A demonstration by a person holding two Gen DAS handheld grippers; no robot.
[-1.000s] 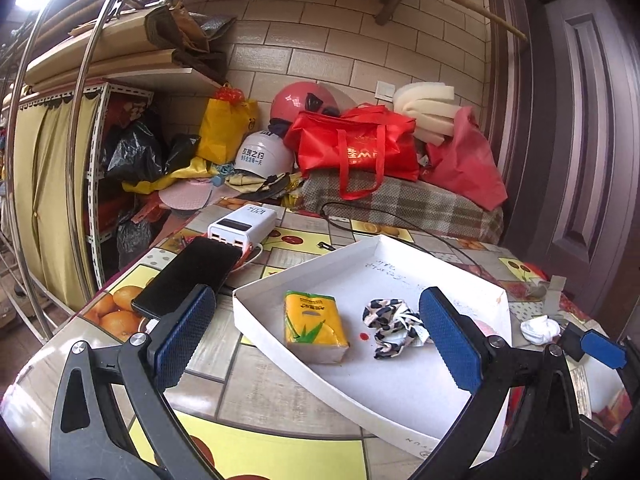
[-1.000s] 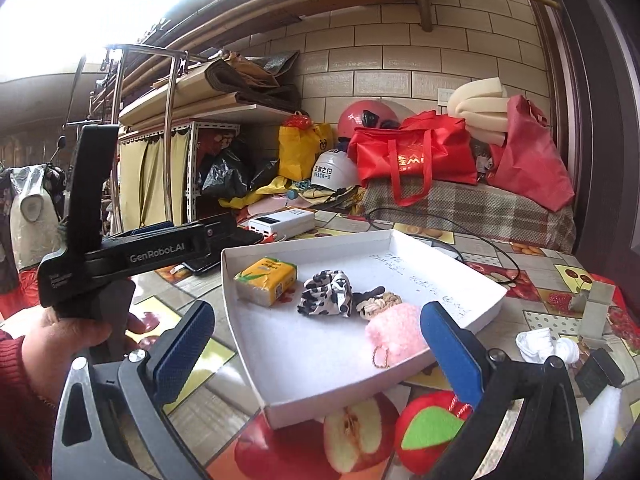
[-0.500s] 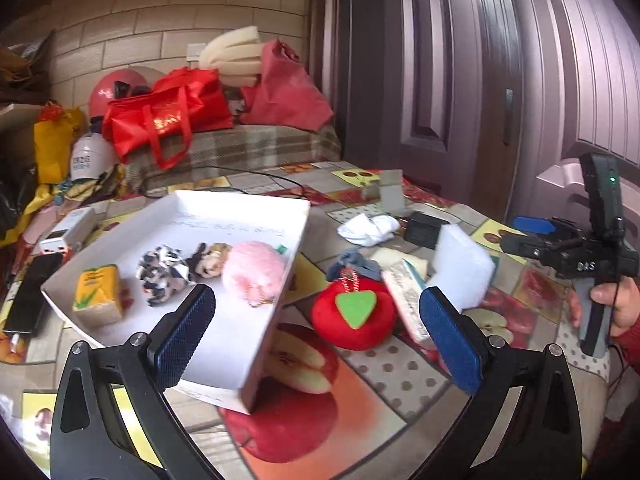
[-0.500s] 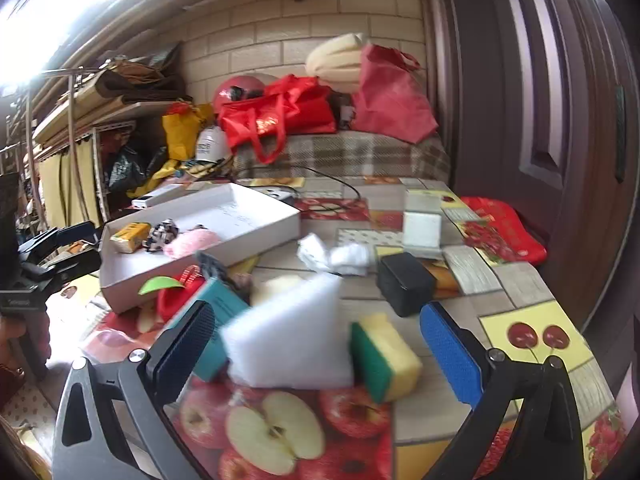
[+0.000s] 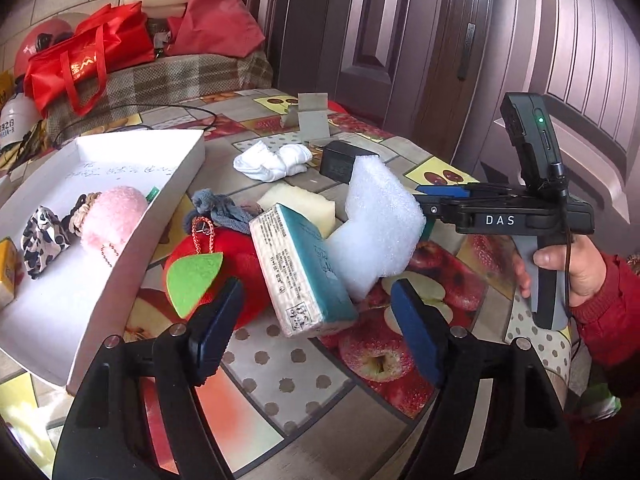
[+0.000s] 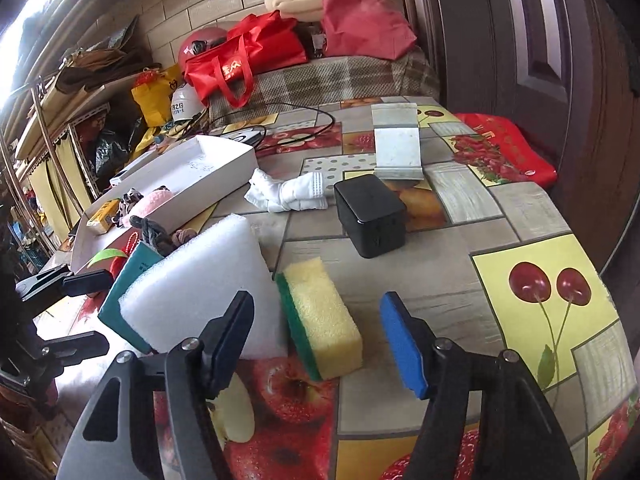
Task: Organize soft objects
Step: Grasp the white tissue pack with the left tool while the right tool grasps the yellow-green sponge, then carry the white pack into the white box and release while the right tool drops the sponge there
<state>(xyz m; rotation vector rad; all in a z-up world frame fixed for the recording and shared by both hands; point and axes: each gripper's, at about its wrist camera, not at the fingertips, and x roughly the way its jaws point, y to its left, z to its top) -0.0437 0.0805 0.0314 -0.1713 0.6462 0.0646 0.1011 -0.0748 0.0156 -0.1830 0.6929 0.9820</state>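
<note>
Beside the white tray (image 5: 188, 168), both grippers are closing but grip nothing yet — left (image 5: 318, 312) around the tissue pack (image 5: 300, 272), right (image 6: 320, 336) around the sponge (image 6: 324, 316) — presumably for traying.

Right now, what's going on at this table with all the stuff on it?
A person is sorting soft things into a white tray, a gripper in each hand. The left gripper is closing around a teal tissue pack; the right gripper is closing around a yellow-green sponge. Neither grips yet. A pink pompom and a spotted scrunchie already lie in the tray.
</note>
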